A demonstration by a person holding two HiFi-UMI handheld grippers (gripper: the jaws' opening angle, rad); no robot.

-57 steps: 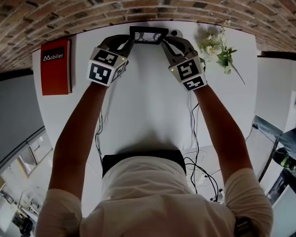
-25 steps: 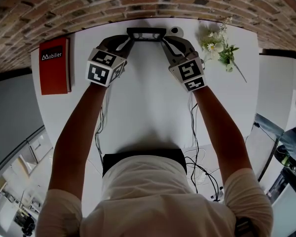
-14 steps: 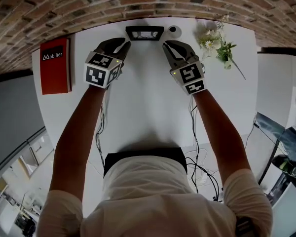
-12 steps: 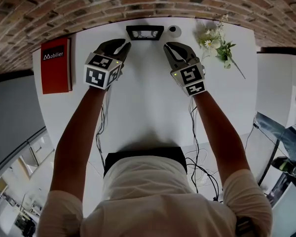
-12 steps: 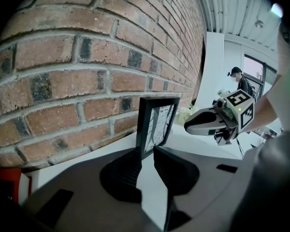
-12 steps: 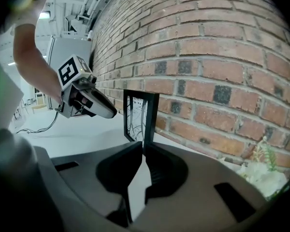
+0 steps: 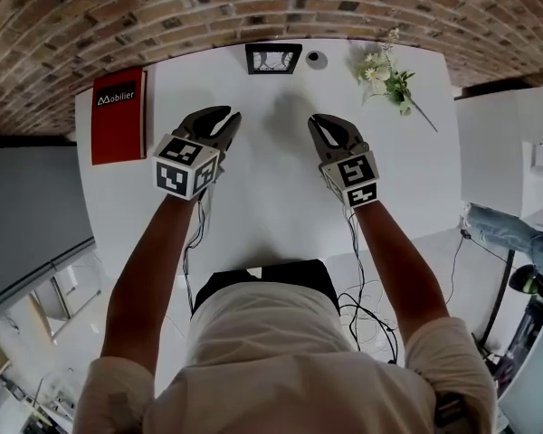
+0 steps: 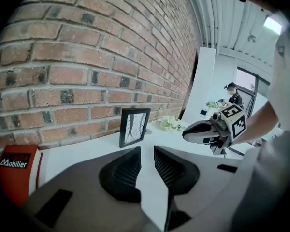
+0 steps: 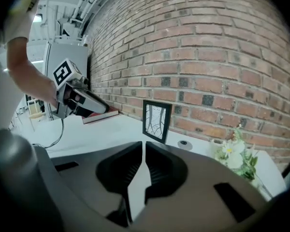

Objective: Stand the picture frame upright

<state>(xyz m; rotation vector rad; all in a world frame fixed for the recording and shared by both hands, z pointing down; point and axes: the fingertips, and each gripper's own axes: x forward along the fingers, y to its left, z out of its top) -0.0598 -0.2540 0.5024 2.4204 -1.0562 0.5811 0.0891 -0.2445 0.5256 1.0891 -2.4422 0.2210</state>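
Between the fingers [image 8: 122, 173] of the left gripper [image 8: 147, 149] only bare white bench [image 8: 77, 153] shows: they stand apart, are opening, and hold nothing. The fingers [image 9: 162, 168] of the right gripper [image 9: 143, 144] are parted by just a narrow slit, also with nothing in it. Seen from the head, the left gripper [image 7: 224, 116] and right gripper [image 7: 321, 123] hover side by side over the middle of the bench [image 7: 271, 179], well short of the picture frame [image 7: 272, 59].

The picture frame [image 8: 134, 126] stands upright on its own at the far edge of the bench, close to the brick wall [image 7: 208, 7], touched by neither gripper. It faces the person, as the right gripper view [image 9: 156, 121] also shows.

Just to its right lies a small round black disc [image 7: 314, 59], then a bunch of white flowers [image 7: 385, 72]. A red book [image 7: 119, 116] lies flat at the far left.
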